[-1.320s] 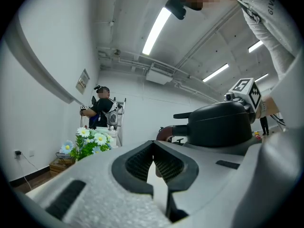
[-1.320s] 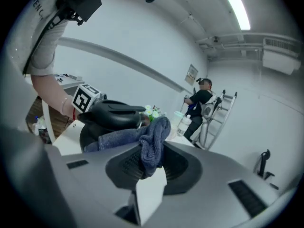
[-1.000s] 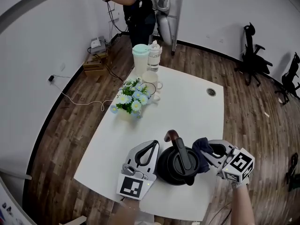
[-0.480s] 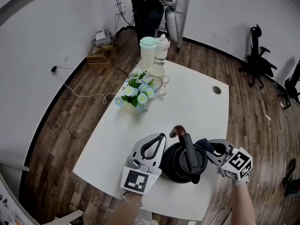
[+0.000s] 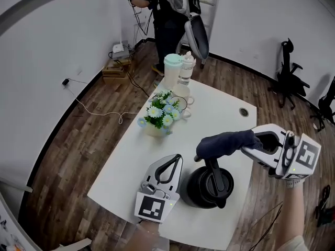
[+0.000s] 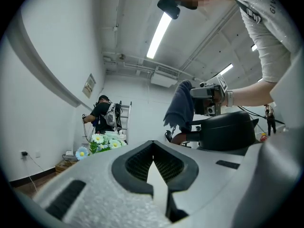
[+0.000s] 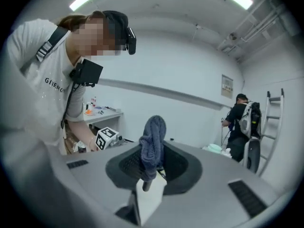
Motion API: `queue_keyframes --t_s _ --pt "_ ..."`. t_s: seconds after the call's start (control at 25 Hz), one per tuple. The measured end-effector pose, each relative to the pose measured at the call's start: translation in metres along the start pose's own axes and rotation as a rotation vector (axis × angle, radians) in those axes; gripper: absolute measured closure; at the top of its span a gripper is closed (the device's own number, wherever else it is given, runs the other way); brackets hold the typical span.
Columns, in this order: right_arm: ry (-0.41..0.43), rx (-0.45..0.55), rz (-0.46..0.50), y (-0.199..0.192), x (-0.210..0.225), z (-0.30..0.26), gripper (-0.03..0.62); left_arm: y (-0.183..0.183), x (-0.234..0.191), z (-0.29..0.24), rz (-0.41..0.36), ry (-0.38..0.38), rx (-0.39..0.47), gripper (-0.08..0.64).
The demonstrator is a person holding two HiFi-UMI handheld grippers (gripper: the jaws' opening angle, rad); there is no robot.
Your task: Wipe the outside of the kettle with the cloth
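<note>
A black kettle (image 5: 208,186) stands on the white table (image 5: 219,121) near its front edge, handle on top. My right gripper (image 5: 250,145) is raised above and right of the kettle, shut on a dark blue cloth (image 5: 225,143) that hangs over the kettle's spout side. In the right gripper view the cloth (image 7: 152,144) sticks up between the jaws. My left gripper (image 5: 174,159) rests on the table just left of the kettle, jaws shut with nothing in them. In the left gripper view the kettle (image 6: 227,130) and the cloth (image 6: 180,106) show at the right.
A pot of blue and white flowers (image 5: 160,115) stands mid-table. A pale green jug (image 5: 172,69), a clear bottle (image 5: 187,68) and a cup (image 5: 181,93) stand at the far end. A person (image 5: 166,7) stands beyond the table. Office chairs (image 5: 287,67) stand at the right wall.
My right gripper has lifted with the cloth from beside the kettle's right side to above it. The left gripper has stayed beside the kettle.
</note>
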State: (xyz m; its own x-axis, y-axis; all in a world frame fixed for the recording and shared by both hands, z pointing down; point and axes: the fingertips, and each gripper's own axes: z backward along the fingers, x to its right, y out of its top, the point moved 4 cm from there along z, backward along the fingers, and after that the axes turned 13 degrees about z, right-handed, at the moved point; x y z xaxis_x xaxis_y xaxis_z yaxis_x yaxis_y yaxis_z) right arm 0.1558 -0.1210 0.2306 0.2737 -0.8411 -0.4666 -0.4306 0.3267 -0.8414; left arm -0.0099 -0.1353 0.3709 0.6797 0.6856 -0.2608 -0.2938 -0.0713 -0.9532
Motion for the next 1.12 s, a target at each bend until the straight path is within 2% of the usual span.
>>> queue_keyframes --t_s 0.12,0.28,0.48,0.76,0.84,0.96,1.04,1.12 --pt "0.067 -0.036 -0.054 -0.024 0.0 -0.03 0.529 0.006 -0.003 0.009 0.009 0.012 0.007 0.552" --pt "0.022 -0.021 -0.224 -0.067 0.012 -0.056 0.529 0.004 -0.009 0.019 0.008 0.012 0.003 0.552" --pt "0.024 -0.096 -0.328 -0.108 0.011 -0.075 0.529 -0.006 -0.019 0.027 0.008 0.014 -0.024 0.552" --pt "0.035 -0.148 -0.456 -0.151 -0.01 -0.086 0.529 -0.014 -0.02 0.027 0.03 0.008 -0.027 0.552" --pt "0.035 -0.201 -0.454 -0.162 -0.018 -0.085 0.529 -0.016 -0.019 0.025 0.03 0.0 -0.029 0.552" --pt "0.002 -0.291 -0.398 -0.174 -0.026 -0.08 0.529 -0.019 -0.014 0.024 0.039 -0.013 -0.033 0.552" --pt "-0.081 -0.308 -0.338 -0.169 -0.022 -0.071 0.529 -0.021 -0.01 0.023 0.044 -0.022 -0.036 0.552" --pt "-0.199 -0.267 -0.274 -0.149 -0.011 -0.056 0.529 -0.024 -0.007 0.022 0.056 -0.025 -0.043 0.552"
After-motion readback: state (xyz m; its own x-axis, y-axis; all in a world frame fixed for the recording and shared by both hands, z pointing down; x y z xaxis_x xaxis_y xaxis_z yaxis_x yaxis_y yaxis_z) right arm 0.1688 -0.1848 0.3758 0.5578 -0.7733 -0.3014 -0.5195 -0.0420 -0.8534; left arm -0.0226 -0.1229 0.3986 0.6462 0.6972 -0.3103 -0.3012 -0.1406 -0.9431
